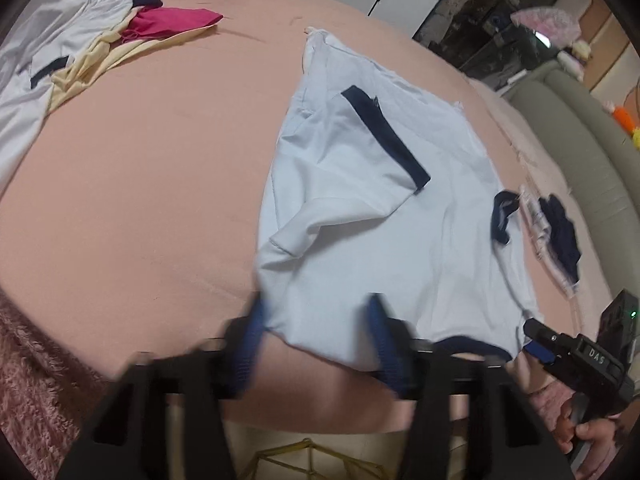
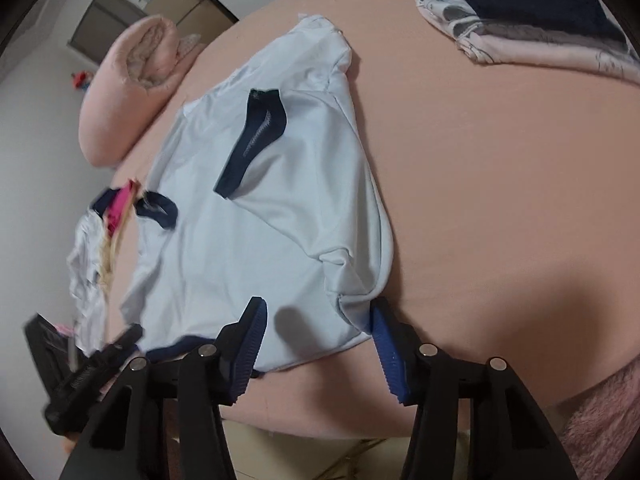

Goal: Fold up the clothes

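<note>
Lying on the pink bed [image 1: 152,184], the pale blue T-shirt [image 1: 360,216] is seen partly folded: one sleeve with a navy cuff [image 1: 386,138] has been laid inward across the body, while the other navy-edged sleeve [image 1: 502,216] is turned up at the opposite side. The navy neckline [image 1: 472,346] rests at the near edge of the bed, closest to both tools.

The left gripper [image 1: 316,332] is held over the near left corner of the shirt with its jaws spread apart, nothing being pinched between them, though the view is blurred. The right gripper [image 2: 316,336] is likewise held wide, straddling the near right corner where the cloth is bunched; no fabric is seen gripped.

The step in hand is judged to be the side folding of this shirt, with the shoulder end about to be seized or just let go; which of the two cannot be settled. If a further fold is wanted, both near corners would have to be clamped evenly and carried toward the far hem, and the loose sleeve flattened so that no ridge is trapped.

Further out, a heap of unfolded clothes [image 1: 80,52] is seen at the far left, a stack of folded garments [image 2: 532,20] at the right, and a rolled pink quilt [image 2: 128,84] beyond.
</note>
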`<state>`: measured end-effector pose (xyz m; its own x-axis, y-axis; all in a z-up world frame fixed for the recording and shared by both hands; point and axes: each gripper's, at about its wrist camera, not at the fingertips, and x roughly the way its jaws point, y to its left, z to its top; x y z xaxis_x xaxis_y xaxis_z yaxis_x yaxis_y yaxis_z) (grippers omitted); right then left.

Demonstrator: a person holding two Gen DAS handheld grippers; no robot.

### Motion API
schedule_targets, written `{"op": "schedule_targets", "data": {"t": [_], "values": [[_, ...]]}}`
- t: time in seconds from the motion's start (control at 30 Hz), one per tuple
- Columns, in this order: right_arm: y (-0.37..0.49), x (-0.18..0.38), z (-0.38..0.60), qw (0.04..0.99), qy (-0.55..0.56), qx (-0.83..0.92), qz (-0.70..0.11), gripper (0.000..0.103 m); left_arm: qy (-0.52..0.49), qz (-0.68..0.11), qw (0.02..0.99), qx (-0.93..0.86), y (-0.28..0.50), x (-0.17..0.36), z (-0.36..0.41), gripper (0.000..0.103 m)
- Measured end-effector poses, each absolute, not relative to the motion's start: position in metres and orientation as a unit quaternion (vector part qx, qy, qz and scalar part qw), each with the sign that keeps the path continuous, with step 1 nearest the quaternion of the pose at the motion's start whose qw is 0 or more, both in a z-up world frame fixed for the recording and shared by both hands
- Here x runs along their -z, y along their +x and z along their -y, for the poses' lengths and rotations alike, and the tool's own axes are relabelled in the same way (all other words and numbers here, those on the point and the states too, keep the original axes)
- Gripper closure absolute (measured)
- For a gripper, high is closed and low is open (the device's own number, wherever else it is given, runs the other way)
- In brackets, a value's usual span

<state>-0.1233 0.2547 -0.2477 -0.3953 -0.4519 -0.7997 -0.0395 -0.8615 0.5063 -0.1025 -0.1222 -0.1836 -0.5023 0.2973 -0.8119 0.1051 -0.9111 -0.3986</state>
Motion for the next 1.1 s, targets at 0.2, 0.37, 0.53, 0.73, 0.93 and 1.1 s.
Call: {"op": "schedule_targets", "data": {"t": [0.2, 0.37, 0.53, 0.73, 0.93, 1.1], "values": [[-0.124, 0.254, -0.257, 0.126, 0.53, 0.806, 0.231, 0.047, -0.505, 0.235, 0.058, -0.829, -0.108, 0.2, 0.128, 0.09], [-0.127, 0.252, -0.239, 0.135, 0.534, 0.816, 0.176, 0.034, -0.512, 0.212, 0.051, -0.831, -0.115, 0.203, 0.118, 0.089], [-0.133, 0.251, -0.22, 0.168, 0.542, 0.812, 0.139, 0.003, -0.502, 0.193, 0.066, -0.841, -0.118, 0.195, 0.115, 0.089], [-0.125, 0.243, -0.252, 0.13, 0.522, 0.818, 0.203, 0.092, -0.482, 0.209, 0.082, -0.847, -0.107, 0.193, 0.115, 0.094], [-0.136, 0.265, -0.268, 0.143, 0.539, 0.787, 0.262, 0.091, -0.499, 0.227, 0.085, -0.832, -0.119, 0.206, 0.114, 0.092], [-0.133, 0.251, -0.274, 0.161, 0.518, 0.795, 0.273, 0.093, -0.475, 0.202, 0.105, -0.85, -0.129, 0.191, 0.099, 0.095]]}}
